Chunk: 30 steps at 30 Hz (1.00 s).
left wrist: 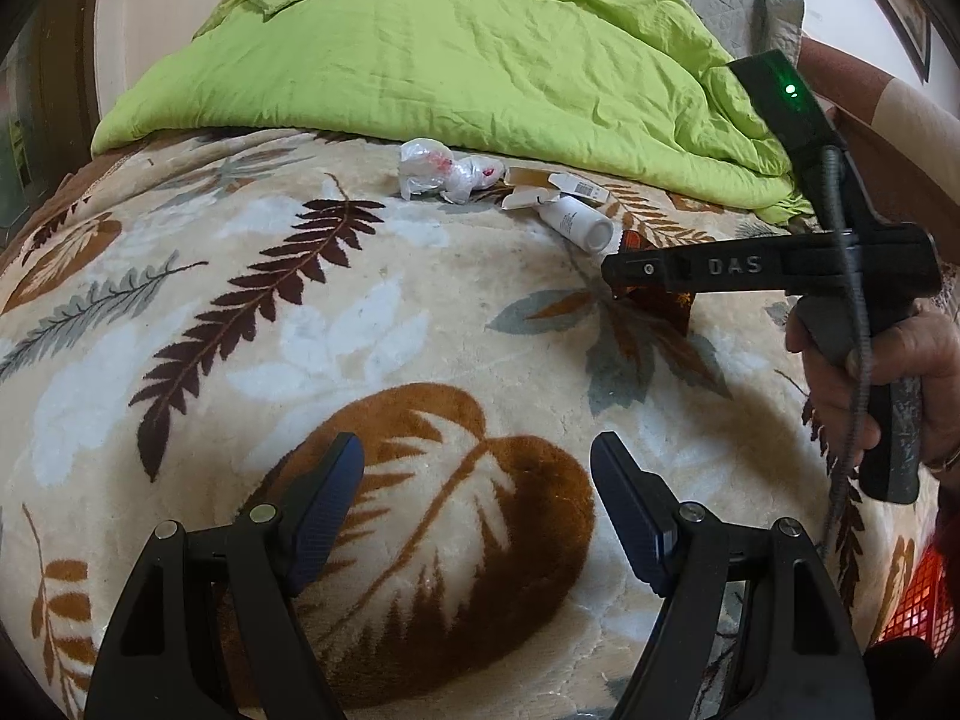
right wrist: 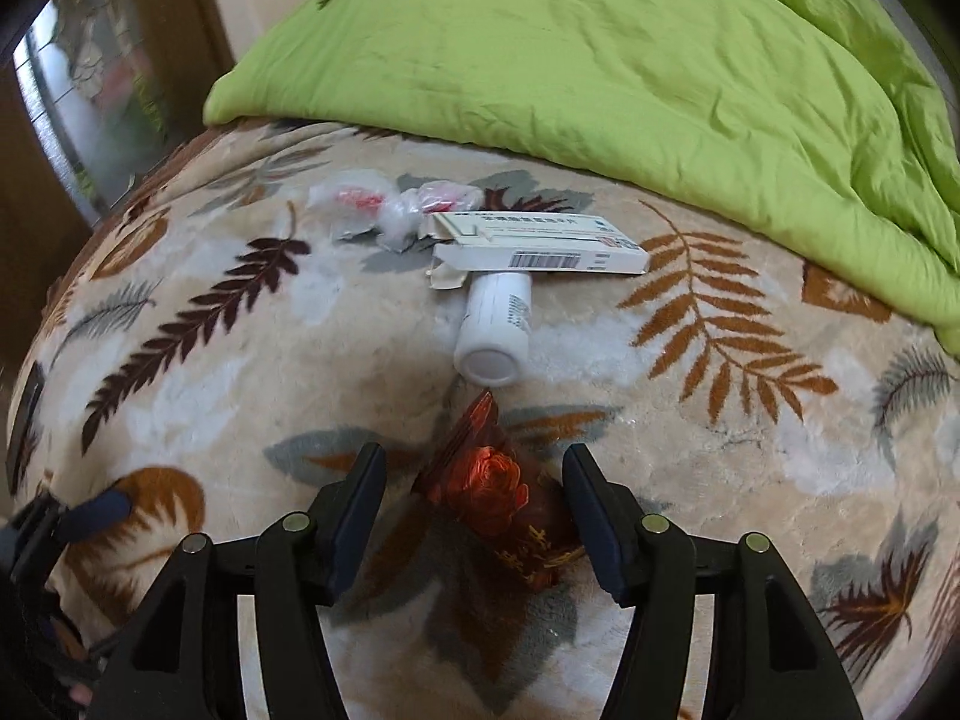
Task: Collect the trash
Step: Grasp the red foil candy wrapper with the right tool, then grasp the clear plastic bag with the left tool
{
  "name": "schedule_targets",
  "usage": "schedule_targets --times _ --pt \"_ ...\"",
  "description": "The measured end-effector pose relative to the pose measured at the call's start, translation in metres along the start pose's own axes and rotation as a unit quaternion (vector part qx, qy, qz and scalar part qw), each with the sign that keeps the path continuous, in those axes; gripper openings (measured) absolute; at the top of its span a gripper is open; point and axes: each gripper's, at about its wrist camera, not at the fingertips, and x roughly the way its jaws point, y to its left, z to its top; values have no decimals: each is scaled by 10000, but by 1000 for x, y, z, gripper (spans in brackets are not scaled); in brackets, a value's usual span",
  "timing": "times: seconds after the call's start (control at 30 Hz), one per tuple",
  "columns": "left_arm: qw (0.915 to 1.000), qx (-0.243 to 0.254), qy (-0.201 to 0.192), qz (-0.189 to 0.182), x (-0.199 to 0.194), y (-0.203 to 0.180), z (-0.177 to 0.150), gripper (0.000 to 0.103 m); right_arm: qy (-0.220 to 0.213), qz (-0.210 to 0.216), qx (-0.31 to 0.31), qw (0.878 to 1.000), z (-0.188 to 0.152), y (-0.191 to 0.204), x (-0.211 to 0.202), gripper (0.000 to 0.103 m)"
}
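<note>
Item 1: my right tongs [right wrist: 474, 510], released, jaws spread wide to either side of a crinkled red foil wrapper with a rose print [right wrist: 492, 486]. The wrapper lies on the fleece blanket with the brown, grey and white leaf pattern [right wrist: 750, 450] and sits between the two pads; I cannot tell whether either pad touches it. In the left wrist view the same tongs appear side-on, their tip over the wrapper [left wrist: 657, 300], with a hand [left wrist: 888, 384] wrapped round the grip.

Item 2: my left tongs [left wrist: 477, 510], released, jaws apart over a large brown leaf on the blanket [left wrist: 300, 312], nothing between them.

Item 3: just beyond the wrapper, a white plastic pill bottle [right wrist: 495, 324] on its side, round base toward me.

Item 4: a white cardboard medicine box with a barcode [right wrist: 540, 249], flap open, lying crosswise and touching the bottle's far end.

Item 5: left of the box, a crumpled clear plastic bag with red marks [right wrist: 390, 204], touching the box's corner.

Item 6: farthest back, a rumpled lime-green quilt [right wrist: 570, 60] heaped across the bed.

Item 7: an orange mesh basket [left wrist: 918, 606], at the lower right edge of the left wrist view.
</note>
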Motion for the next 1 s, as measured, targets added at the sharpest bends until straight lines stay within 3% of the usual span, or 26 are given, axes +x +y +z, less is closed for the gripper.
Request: schedule_targets --times 0.07,0.2,0.23,0.37,0.43,0.53,0.63,0.7,0.8,0.9,1.0 --pt "10000 2 1 -14 0 0 0 77 26 -64 -199 9998 0 3 -1 72" --pt "10000 13 3 -22 1 0 1 77 52 -386 -356 9986 -2 3 8 69" --pt "10000 20 -1 -19 1 0 1 77 56 -431 -361 9984 -3 2 10 66" --pt "10000 33 21 -25 3 0 0 77 50 -659 175 9977 -5 -13 13 35" --pt "10000 44 25 -31 3 -1 0 77 -31 -599 713 9957 -8 -25 9 33" --pt "9999 98 28 -71 3 -3 -1 77 -290 -595 1731 9827 -22 -36 -9 31" --pt "9998 159 -30 -99 0 -5 0 77 -910 -235 2981 9499 -53 -34 -48 31" --pt "9996 227 -134 -32 -4 -7 3 77 -1391 -14 3312 9332 -74 -21 -69 31" --pt "9991 298 -306 -6 -9 -8 13 77 -1701 62 3081 9360 -83 -6 -83 31" --pt "9981 427 -429 85 -9 -6 38 77 -2024 -131 2805 9382 -82 -8 -89 31" --pt "9981 454 -415 36 -1 2 78 77 -1999 -41 2984 9333 -86 -23 -82 31"
